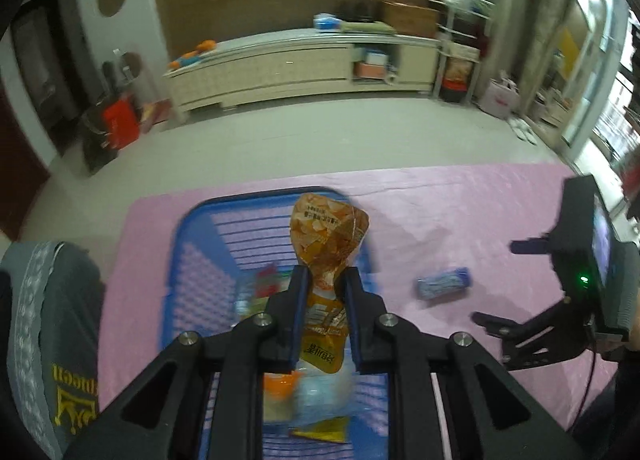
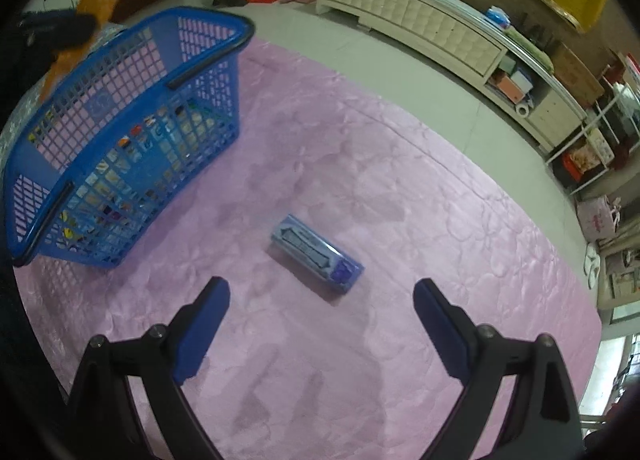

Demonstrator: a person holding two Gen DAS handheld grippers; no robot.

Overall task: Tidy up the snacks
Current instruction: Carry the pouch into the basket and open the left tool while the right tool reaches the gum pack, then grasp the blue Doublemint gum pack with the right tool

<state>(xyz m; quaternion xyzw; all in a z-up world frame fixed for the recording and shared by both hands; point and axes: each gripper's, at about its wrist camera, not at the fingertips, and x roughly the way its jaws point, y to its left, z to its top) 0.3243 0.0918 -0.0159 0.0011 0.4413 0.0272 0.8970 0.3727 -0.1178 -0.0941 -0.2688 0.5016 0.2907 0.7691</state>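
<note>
Left tool [image 1: 323, 280]: clamped on orange snack pouch [image 1: 328, 244], held above blue basket [image 2: 120, 140]. Right tool [image 2: 320, 292]: jaws wide, hovering near blue snack packet [image 2: 316, 248] mid-surface on pink cloth [image 2: 400, 188].

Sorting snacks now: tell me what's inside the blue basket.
The basket holds several snack packets, colours showing through its mesh. The left tongs hold an orange pouch above it. Lower packets are hidden.
</note>
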